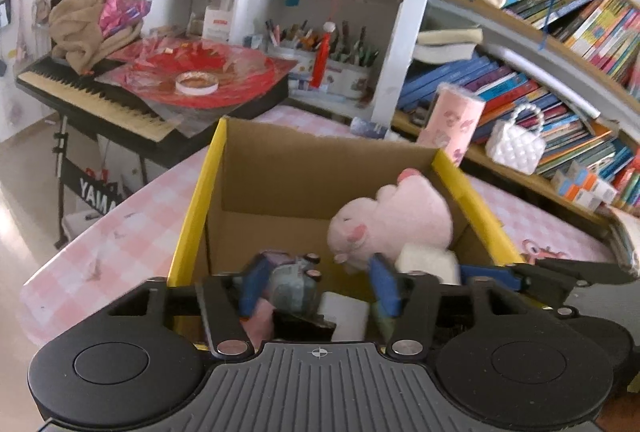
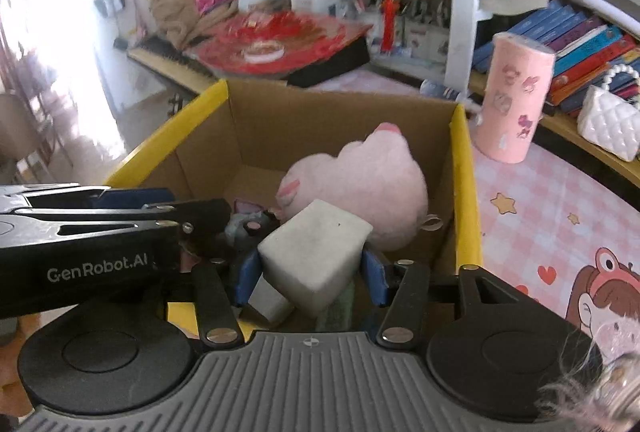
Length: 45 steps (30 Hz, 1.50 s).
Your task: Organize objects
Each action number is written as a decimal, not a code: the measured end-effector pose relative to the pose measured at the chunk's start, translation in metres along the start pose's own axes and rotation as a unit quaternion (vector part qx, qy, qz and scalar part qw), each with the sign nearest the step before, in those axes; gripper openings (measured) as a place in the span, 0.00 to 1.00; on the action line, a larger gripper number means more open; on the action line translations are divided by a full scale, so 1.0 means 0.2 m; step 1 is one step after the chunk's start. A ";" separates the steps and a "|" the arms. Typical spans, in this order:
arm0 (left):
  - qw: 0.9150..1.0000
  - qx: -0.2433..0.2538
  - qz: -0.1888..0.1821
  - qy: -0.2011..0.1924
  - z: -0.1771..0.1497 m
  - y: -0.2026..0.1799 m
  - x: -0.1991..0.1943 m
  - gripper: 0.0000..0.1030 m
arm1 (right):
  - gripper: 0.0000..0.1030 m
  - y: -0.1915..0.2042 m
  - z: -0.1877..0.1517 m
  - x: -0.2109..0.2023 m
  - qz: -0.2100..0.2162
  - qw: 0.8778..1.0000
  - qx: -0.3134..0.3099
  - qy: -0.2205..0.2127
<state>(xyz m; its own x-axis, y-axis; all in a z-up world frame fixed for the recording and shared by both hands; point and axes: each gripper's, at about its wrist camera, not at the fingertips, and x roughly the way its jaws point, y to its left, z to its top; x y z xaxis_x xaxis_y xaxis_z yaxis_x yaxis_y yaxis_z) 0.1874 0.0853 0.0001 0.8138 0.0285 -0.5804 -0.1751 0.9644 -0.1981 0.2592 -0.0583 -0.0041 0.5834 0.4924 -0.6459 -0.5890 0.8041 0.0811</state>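
A cardboard box [image 1: 256, 175] with yellow flaps stands on the pink checked table; it also shows in the right wrist view [image 2: 260, 127]. A pink plush toy [image 1: 396, 220] lies inside at the right and shows in the right wrist view [image 2: 360, 179]. My left gripper [image 1: 318, 284] hangs over the box, open, with a grey toy [image 1: 294, 282] between its blue fingers, which do not press it. My right gripper [image 2: 312, 274] is shut on a white foam block [image 2: 316, 252] over the box's near edge. The left gripper's body [image 2: 88, 244] crosses the right wrist view at the left.
A pink patterned cylinder [image 2: 516, 99] stands on the table right of the box, next to a white quilted purse [image 2: 608, 123]. Bookshelves [image 1: 540, 71] fill the right. A keyboard [image 1: 92, 95] with red paper on it stands beyond the box at the left.
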 end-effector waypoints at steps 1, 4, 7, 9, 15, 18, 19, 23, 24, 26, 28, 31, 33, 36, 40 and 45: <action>1.000 0.003 -0.005 -0.009 0.00 -0.01 -0.02 0.68 | 0.62 0.00 -0.01 -0.03 -0.004 1.000 0.004 -0.009; 0.999 0.010 -0.014 -0.028 -0.01 -0.03 -0.09 0.72 | 0.63 0.01 -0.04 -0.13 -0.013 0.999 0.007 -0.034; 0.999 0.009 -0.029 -0.045 -0.01 -0.05 -0.18 0.77 | 0.65 0.04 -0.07 -0.24 -0.032 0.998 0.012 -0.058; 0.998 0.013 -0.036 -0.056 -0.02 -0.07 -0.25 0.80 | 0.67 0.05 -0.10 -0.32 -0.049 0.996 0.018 -0.075; 0.996 0.027 -0.050 -0.076 -0.09 -0.08 -0.44 0.86 | 0.70 0.11 -0.21 -0.53 -0.100 0.988 0.050 -0.106; 0.995 0.035 -0.048 -0.078 -0.14 -0.08 -0.52 0.87 | 0.77 0.15 -0.28 -0.62 -0.135 0.982 0.074 -0.106; 0.995 0.040 -0.044 -0.077 -0.16 -0.08 -0.54 0.88 | 0.79 0.16 -0.31 -0.64 -0.151 0.979 0.087 -0.102; 0.996 0.062 -0.023 -0.064 -0.26 -0.08 -0.60 0.91 | 0.84 0.19 -0.46 -0.74 -0.203 0.963 0.154 -0.085; 0.996 0.067 -0.017 -0.055 -0.30 -0.08 -0.61 0.91 | 0.84 0.20 -0.50 -0.77 -0.217 0.958 0.166 -0.083; 0.996 0.079 -0.006 -0.037 -0.37 -0.07 -0.63 0.91 | 0.85 0.23 -0.58 -0.81 -0.247 0.949 0.177 -0.080; 0.996 0.084 -0.001 -0.020 -0.42 -0.06 -0.64 0.92 | 0.89 0.26 -0.66 -0.85 -0.272 0.943 0.177 -0.080; 0.996 0.085 -0.010 0.006 -0.47 -0.06 -0.65 0.92 | 0.92 0.30 -0.77 -0.90 -0.302 0.934 0.174 -0.075; 0.996 0.090 -0.016 0.012 -0.50 -0.07 -0.66 0.92 | 0.94 0.32 -0.82 -0.93 -0.316 0.929 0.182 -0.068; 0.994 0.107 -0.024 0.006 -0.54 -0.12 -0.69 0.94 | 0.98 0.34 -0.89 -0.99 -0.333 0.921 0.190 -0.065; 0.989 0.135 -0.053 0.005 -0.59 -0.20 -0.72 0.97 | 1.00 0.35 -0.94 -1.05 -0.352 0.912 0.201 -0.062; 0.983 0.160 -0.083 0.020 -0.63 -0.30 -0.72 0.98 | 1.00 0.33 -0.99 -1.11 -0.374 0.902 0.211 -0.055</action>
<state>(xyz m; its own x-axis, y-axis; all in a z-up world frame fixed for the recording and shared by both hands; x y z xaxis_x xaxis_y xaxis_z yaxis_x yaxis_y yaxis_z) 0.0113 -0.0102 -0.0028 0.7927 -0.1406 -0.5931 0.1467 0.9884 -0.0383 -0.0203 -0.1810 -0.0061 0.7949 -0.2279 -0.5624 0.2431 0.9688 -0.0489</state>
